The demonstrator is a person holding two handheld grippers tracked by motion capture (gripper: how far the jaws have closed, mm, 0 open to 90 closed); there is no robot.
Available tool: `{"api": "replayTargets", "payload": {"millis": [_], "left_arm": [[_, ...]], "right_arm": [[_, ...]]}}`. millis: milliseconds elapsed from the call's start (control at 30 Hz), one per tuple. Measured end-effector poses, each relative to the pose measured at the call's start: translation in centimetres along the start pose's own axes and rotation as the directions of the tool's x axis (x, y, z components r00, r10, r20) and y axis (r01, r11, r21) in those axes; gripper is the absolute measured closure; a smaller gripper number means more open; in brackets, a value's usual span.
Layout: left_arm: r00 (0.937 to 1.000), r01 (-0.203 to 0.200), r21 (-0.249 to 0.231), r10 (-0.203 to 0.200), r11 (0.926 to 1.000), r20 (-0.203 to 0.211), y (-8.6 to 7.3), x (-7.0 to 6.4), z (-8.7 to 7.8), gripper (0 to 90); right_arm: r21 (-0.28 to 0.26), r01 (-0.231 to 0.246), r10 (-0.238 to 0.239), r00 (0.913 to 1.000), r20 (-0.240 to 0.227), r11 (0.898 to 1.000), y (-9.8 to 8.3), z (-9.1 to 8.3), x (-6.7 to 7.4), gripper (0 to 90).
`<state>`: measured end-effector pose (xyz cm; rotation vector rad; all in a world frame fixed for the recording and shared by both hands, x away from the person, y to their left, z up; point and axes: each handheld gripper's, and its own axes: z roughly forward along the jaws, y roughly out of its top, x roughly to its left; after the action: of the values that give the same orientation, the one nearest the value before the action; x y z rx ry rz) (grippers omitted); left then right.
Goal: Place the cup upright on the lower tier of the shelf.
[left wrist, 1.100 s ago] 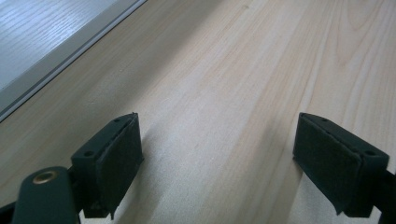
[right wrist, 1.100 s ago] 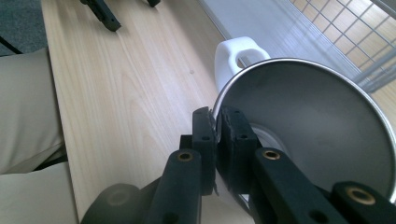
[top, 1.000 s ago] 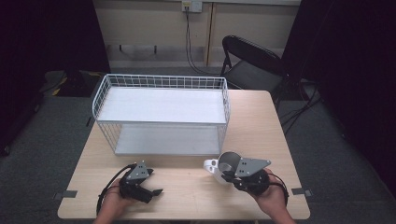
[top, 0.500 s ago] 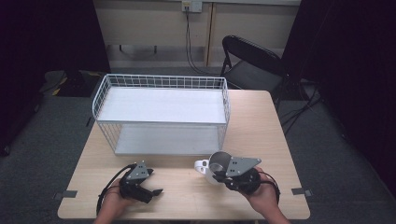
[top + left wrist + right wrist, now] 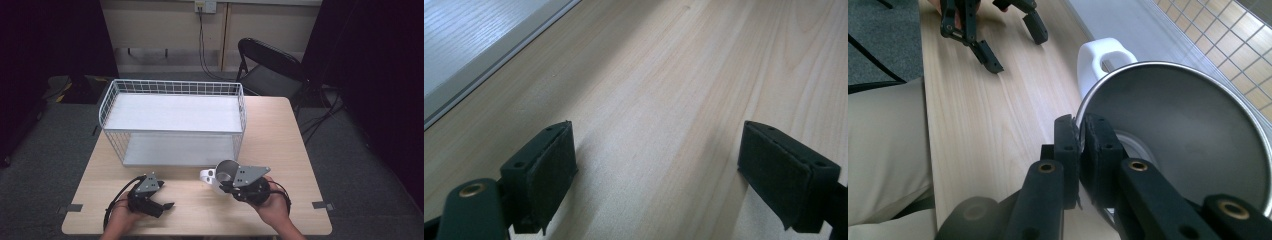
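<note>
Standing beside the pale wooden table (image 5: 280, 150), I am watching a person working a hand-held gripper in each hand at its near edge. The right gripper (image 5: 1080, 137) is pinching the rim of a white mug with a steel-grey inside (image 5: 1188, 135) between jaws pressed all the way onto the thin wall, and it is holding the mug tipped over, mouth facing the camera. In the high view the mug (image 5: 220, 175) is sitting at about six o'clock of the table, just in front of the white wire-mesh two-tier shelf rack (image 5: 172, 107), its white handle (image 5: 206, 175) pointing toward nine o'clock. The left gripper (image 5: 659, 165) is resting low over bare wood with its jaws spread wide and nothing between them. In the high view that left gripper (image 5: 162, 205) is lying toward seven o'clock, well apart from the mug. A black folding chair (image 5: 270, 65) is standing past the table at one o'clock.
</note>
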<state>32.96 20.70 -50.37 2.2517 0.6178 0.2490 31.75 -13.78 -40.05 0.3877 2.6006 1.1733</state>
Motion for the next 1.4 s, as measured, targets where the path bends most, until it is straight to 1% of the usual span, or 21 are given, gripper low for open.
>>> {"api": "replayTargets", "payload": {"millis": [400, 433, 667, 867, 1067, 1400], "left_arm": [[1.0000, -0.001, 0.000, 0.001, 1.0000, 0.000, 0.0, 0.0, 0.0, 14.9], [1.0000, 0.000, 0.000, 0.000, 1.0000, 0.000, 0.0, 0.0, 0.0, 14.9], [1.0000, -0.001, 0.001, 0.001, 1.0000, 0.000, 0.0, 0.0, 0.0, 14.9], [1.0000, -0.001, 0.001, 0.001, 1.0000, 0.000, 0.0, 0.0, 0.0, 14.9], [1.0000, -0.001, 0.000, 0.001, 1.0000, 0.000, 0.0, 0.0, 0.0, 14.9], [1.0000, -0.001, 0.000, 0.001, 1.0000, 0.000, 0.0, 0.0, 0.0, 14.9]], "right_arm": [[-0.007, 0.016, -0.016, 0.9996, -0.022, 1.000, 1.8, 1.6, 0.0, 84.7], [-0.006, 0.022, -0.022, 0.9995, -0.021, 1.000, 1.9, 1.7, 0.0, 84.7], [-0.005, 0.025, -0.025, 0.9993, -0.027, 1.000, 2.8, 2.4, -0.1, 84.7], [-0.002, 0.030, -0.030, 0.9992, -0.025, 1.000, 3.2, 2.9, -0.4, 84.7], [-0.008, 0.038, -0.038, 0.9991, -0.015, 0.999, 3.6, 3.2, -0.6, 84.7], [-0.014, 0.047, -0.047, 0.9988, -0.014, 0.999, 4.4, 3.7, -0.9, 84.7]]}}
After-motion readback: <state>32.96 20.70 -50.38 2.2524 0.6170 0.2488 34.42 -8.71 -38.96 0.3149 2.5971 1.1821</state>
